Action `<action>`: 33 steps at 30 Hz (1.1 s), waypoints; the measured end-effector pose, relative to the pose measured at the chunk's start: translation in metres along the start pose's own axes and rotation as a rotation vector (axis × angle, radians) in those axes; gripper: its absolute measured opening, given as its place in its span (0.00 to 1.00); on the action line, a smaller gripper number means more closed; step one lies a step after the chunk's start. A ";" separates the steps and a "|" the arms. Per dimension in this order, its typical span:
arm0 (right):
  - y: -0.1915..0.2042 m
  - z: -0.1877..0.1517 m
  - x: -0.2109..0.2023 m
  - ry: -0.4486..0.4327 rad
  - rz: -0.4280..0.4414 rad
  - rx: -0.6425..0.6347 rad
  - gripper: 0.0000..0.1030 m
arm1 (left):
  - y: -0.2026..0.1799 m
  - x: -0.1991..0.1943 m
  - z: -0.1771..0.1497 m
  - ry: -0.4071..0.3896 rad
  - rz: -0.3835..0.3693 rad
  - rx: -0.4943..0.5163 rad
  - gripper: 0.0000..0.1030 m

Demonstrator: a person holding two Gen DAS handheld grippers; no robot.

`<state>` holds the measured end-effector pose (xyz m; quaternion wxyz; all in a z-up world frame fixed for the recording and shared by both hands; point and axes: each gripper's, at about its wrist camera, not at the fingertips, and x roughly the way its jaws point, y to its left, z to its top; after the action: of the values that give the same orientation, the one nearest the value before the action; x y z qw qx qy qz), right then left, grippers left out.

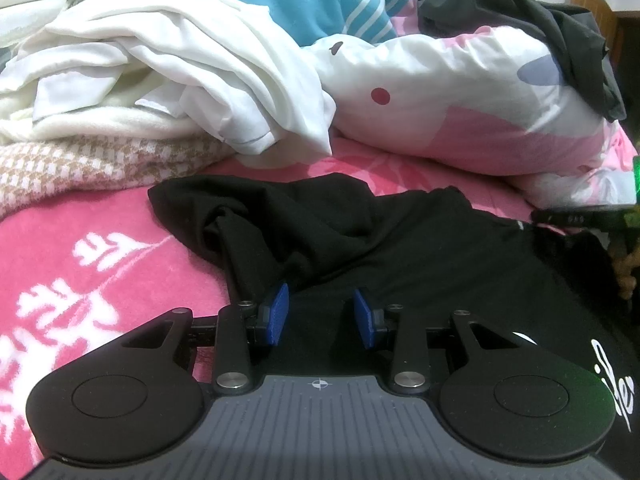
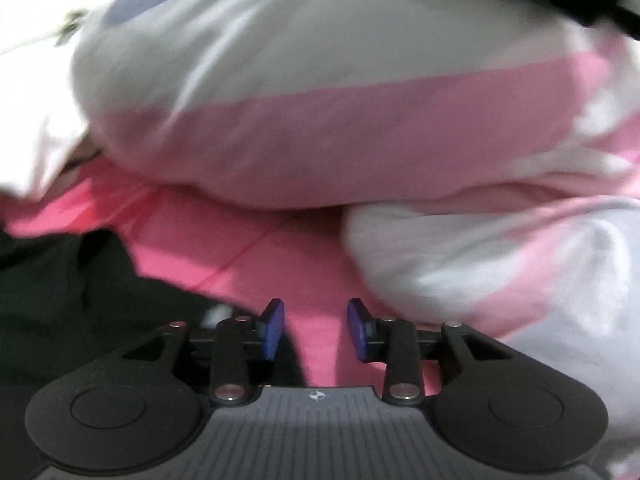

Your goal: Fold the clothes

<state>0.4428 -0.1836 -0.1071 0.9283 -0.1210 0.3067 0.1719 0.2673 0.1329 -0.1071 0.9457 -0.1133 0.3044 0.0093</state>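
Left wrist: left tool (image 1: 320,312) released over black garment (image 1: 360,232); right tool (image 2: 316,330) released (nothing between)

Soft, even indoor light fills the left wrist view, which is sharp; the white bedding (image 1: 168,60) is bright yet keeps its folds, while the black garment (image 1: 360,232) loses detail in shadow. A faint green glow tints the right edge. The right wrist view is smeared by blur, the pink-and-white quilt (image 2: 320,120) soft. Both bend at dark corners.
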 end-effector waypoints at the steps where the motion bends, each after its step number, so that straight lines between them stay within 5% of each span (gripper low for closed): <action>1: -0.003 0.002 -0.004 -0.013 0.001 0.018 0.34 | 0.000 0.000 0.000 0.000 0.000 0.000 0.35; 7: 0.020 0.016 -0.027 -0.060 0.152 0.008 0.34 | 0.000 0.000 0.000 0.000 0.003 0.005 0.35; 13: 0.081 0.028 0.001 0.095 0.320 -0.073 0.28 | 0.001 0.000 0.000 0.000 -0.003 -0.003 0.35; 15: 0.100 0.024 0.022 0.137 0.256 -0.116 0.26 | 0.001 0.000 0.000 0.000 -0.002 -0.003 0.35; 22: 0.097 0.043 0.055 0.049 0.160 0.031 0.25 | 0.004 -0.001 0.000 -0.002 -0.016 -0.022 0.35; 29: 0.034 0.041 -0.032 -0.064 0.120 0.072 0.27 | 0.003 -0.002 -0.001 -0.002 -0.017 -0.025 0.35; 33: -0.010 0.016 -0.077 -0.026 0.045 0.074 0.27 | 0.002 -0.002 -0.001 -0.001 -0.010 -0.018 0.35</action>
<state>0.3969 -0.2062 -0.0459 0.9320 -0.0777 0.3034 0.1827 0.2650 0.1349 -0.1070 0.9449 -0.1232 0.3031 0.0074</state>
